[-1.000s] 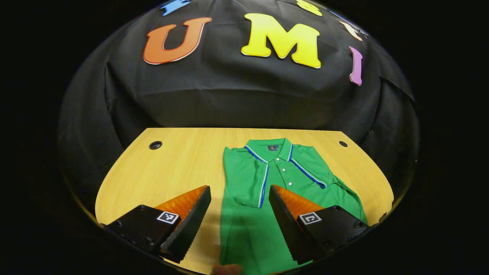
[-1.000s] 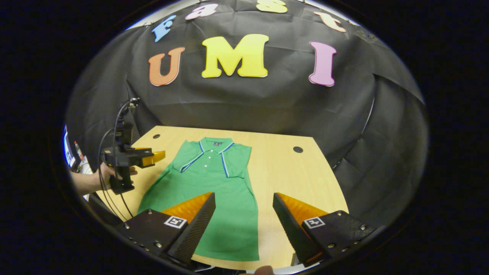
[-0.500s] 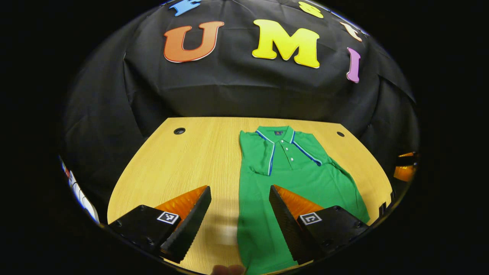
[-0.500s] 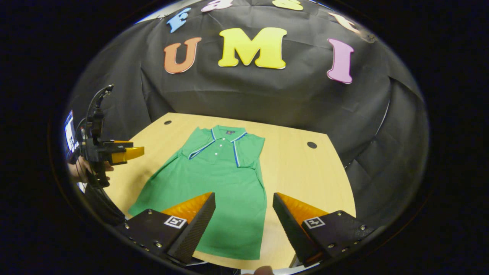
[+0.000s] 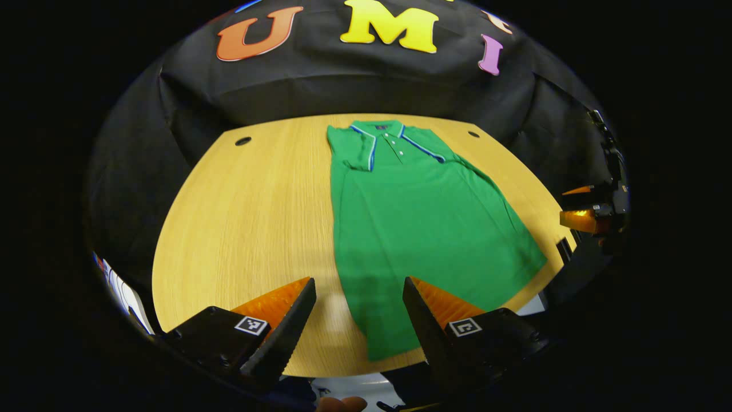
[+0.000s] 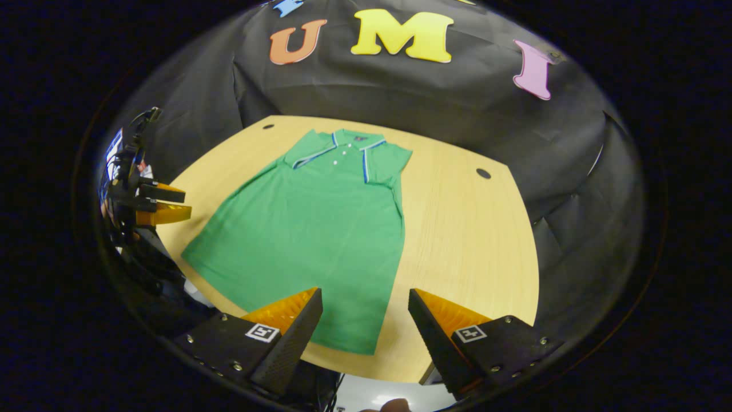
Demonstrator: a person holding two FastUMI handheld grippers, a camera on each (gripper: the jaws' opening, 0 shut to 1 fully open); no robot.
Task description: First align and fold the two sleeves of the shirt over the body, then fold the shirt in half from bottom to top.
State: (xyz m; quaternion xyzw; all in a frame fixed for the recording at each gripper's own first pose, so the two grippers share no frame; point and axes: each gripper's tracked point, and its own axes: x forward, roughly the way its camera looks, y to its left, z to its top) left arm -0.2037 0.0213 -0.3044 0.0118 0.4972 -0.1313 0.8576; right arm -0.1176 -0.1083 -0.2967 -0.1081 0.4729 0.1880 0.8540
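A green polo shirt (image 5: 423, 223) lies flat on the wooden table (image 5: 246, 217), collar at the far end, hem at the near edge. Both short sleeves (image 5: 354, 151) lie folded in over the chest. My left gripper (image 5: 359, 312) is open and holds nothing, above the near edge by the hem's left corner. In the right gripper view the shirt (image 6: 320, 229) runs from the collar down to the hem, and my right gripper (image 6: 366, 320) is open over the hem's right corner. Each view shows the other gripper off to the side, the right gripper (image 5: 589, 212) and the left gripper (image 6: 154, 206).
Two cable holes (image 5: 243, 141) (image 5: 473, 134) sit near the table's far corners. Bare wood (image 6: 469, 240) lies on both sides of the shirt. The black cloth wall stands behind the table. A fingertip (image 5: 340, 404) shows at the lower rim.
Both grippers have drawn back from the collar end toward the near table edge and risen, still open. The shirt has not moved.
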